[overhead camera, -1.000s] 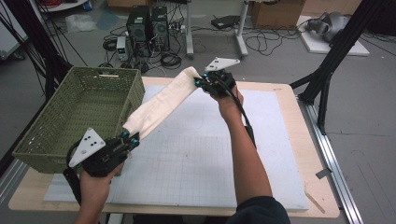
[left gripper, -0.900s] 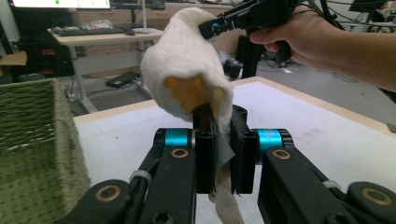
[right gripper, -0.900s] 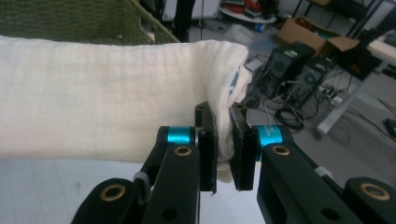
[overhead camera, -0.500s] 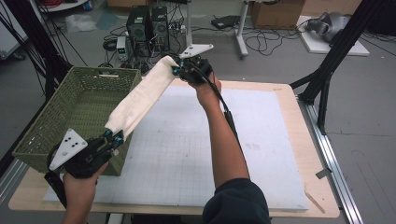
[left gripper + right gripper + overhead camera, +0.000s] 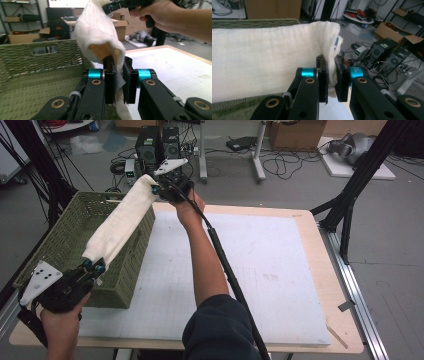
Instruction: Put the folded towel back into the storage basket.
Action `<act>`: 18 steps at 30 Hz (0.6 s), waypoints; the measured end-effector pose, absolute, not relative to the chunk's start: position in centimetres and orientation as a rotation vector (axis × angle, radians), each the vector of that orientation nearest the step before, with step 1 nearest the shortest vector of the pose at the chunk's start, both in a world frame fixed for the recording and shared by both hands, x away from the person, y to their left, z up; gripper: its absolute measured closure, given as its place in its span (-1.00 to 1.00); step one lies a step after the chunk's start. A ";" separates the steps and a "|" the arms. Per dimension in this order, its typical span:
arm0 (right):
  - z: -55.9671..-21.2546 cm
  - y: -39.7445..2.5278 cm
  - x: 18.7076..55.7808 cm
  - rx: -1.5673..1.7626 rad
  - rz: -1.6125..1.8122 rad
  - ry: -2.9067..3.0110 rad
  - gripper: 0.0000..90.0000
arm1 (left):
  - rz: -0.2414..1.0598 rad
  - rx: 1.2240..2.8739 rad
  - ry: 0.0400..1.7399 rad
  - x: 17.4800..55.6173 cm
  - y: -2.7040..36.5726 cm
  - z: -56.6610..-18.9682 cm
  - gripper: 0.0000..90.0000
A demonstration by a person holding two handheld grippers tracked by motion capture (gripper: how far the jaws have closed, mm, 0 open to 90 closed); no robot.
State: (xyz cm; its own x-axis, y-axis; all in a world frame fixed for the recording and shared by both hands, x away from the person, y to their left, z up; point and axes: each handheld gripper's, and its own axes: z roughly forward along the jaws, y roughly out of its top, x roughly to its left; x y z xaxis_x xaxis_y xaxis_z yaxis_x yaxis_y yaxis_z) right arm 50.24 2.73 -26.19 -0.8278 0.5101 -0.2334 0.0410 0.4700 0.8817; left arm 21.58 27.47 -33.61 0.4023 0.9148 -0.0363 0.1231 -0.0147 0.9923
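White cloth (image 5: 120, 222), folded into a long band, hangs stretched in the high view between the left gripper (image 5: 94, 266) at the basket's (image 5: 60, 245) near right corner and the right gripper (image 5: 156, 189) above its far right corner, so the cloth runs along the basket's right wall, above the rim, with the table (image 5: 310, 220) to its right. To lay it in well, I judge both ends should shift left together over the opening, stay level and taut, then lower before either lets go. In the left gripper view, the left gripper (image 5: 120, 75) has its jaws clamped narrow on the cloth's (image 5: 96, 30) bunched end, basket (image 5: 37, 65) beyond. In the right gripper view, the right gripper (image 5: 331, 75) likewise pinches the cloth's (image 5: 262, 62) folded edge, jaws nearly together.
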 end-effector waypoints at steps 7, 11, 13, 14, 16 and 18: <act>-26.4 6.8 51.0 0.428 1.297 2.279 0.85 | 0.858 1.425 1.029 21.4 29.5 -33.7 0.83; -26.7 9.2 51.3 0.418 1.310 2.289 0.85 | 0.864 1.403 1.070 21.3 30.9 -34.3 0.83; -26.7 10.1 51.4 0.400 1.300 2.302 0.85 | 0.871 1.402 1.088 21.2 31.5 -34.6 0.83; -26.7 10.5 51.5 0.392 1.308 2.302 0.85 | 0.881 1.401 1.098 21.2 31.9 -34.7 0.83; -26.6 10.9 51.5 0.390 1.319 2.300 0.85 | 0.884 1.385 1.115 21.2 32.5 -34.7 0.83; -26.8 11.5 51.7 0.388 1.331 2.301 0.85 | 0.890 1.386 1.126 21.1 32.9 -34.7 0.83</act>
State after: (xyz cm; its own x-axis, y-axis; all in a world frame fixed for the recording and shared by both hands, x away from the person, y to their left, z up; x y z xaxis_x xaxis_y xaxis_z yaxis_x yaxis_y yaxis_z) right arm 51.68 11.49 -26.84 -0.8585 0.4528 -0.2408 0.0170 0.4944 0.8691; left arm 21.15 32.93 -34.75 0.2697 0.9599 -0.0771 0.1469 0.0381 0.9884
